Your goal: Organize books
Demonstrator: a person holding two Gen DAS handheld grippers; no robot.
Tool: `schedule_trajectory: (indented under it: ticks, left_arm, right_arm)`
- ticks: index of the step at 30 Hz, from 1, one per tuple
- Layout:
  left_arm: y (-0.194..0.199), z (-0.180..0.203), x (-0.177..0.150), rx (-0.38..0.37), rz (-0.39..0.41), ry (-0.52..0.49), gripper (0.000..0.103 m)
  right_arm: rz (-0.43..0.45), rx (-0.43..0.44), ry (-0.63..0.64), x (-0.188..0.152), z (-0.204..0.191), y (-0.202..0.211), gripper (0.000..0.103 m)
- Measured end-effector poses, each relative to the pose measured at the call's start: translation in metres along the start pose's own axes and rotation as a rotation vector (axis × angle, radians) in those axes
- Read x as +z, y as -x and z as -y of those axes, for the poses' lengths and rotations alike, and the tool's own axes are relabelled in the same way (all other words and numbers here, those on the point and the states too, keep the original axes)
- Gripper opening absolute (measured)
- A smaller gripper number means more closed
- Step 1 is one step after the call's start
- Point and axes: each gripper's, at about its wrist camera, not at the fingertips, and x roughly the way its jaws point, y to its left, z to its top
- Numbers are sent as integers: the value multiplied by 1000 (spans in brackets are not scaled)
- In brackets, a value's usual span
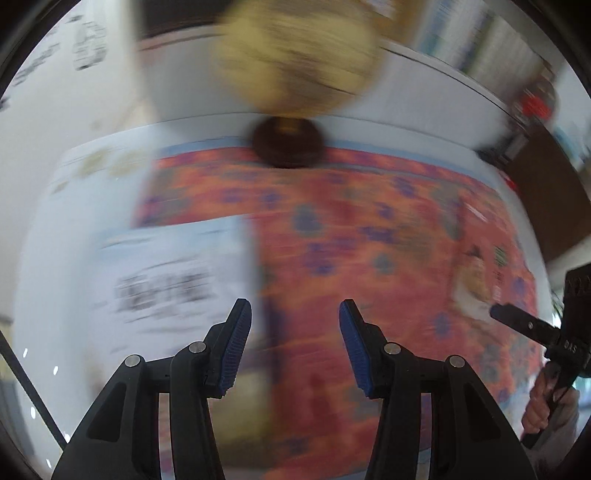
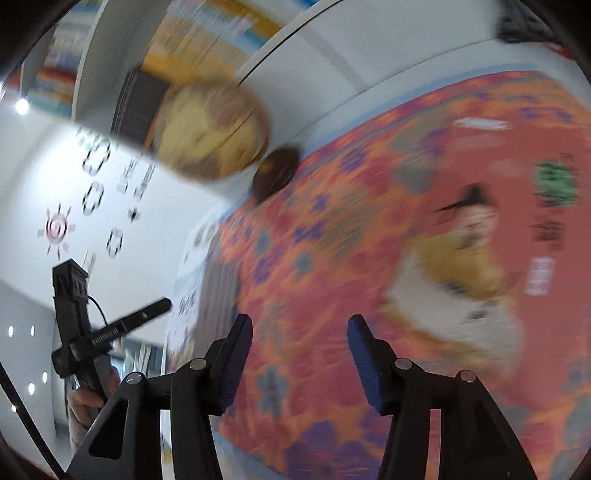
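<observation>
The left gripper point(image 1: 295, 347) hangs with its jaws apart and nothing between the blue pads; it holds no book. The right gripper point(image 2: 300, 360) is the same: jaws spread, empty, pointing down across the cover below it.

Take the orange flowered book point(image 1: 369, 236) as the landmark. It lies flat, cover up, on the white worktop point(image 1: 406, 107), and both grippers hover above its near part without touching it. At its left side, partly over or against it, lies a pale book point(image 1: 166, 273) with dark print on the cover; heavy blur hides which of the two is on top along that edge. Beyond the far edge of the orange book stands a globe point(image 1: 295, 59) on a dark round base point(image 1: 286, 142), the base touching or just beside that edge. Farther back still, past the globe, a shelf holds a row of upright books point(image 2: 207, 33), their spines too smeared to read.

As a judgement, the task is in its early or middle part: at least two books are still loose on the worktop while others already stand on the shelf. Neither gripper has a grasp now, so picking up, carrying and shelving of these two remain. The next grasp probably needs an exposed edge of a cover.
</observation>
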Motion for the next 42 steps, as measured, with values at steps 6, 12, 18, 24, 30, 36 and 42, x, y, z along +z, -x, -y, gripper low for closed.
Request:
schedule_trajectory:
  ticks: [6, 12, 18, 24, 30, 36, 42]
  left_arm:
    - [-72, 109, 22, -175, -102, -167, 48]
    - [-120, 173, 31, -291, -193, -241, 48]
    - [-148, 199, 34, -354, -276, -247, 48]
    - [-163, 198, 48, -445, -316, -222, 63]
    - [-169, 208, 53, -506, -348, -254, 81]
    - [-173, 202, 58, -564, -380, -179, 82]
    - [-179, 183, 63, -691, -383, -54, 82]
  right_arm:
    - [56, -88, -123, 4, 73, 51, 52]
    - [73, -165, -205, 0, 128, 75, 52]
    - [82, -115, -254, 1, 159, 84, 52]
    - [81, -27, -248, 7, 172, 81, 53]
    - [61, 56, -262, 13, 180, 76, 53]
    - [25, 75, -226, 26, 175, 64, 53]
    - [17, 86, -218, 30, 175, 58, 53]
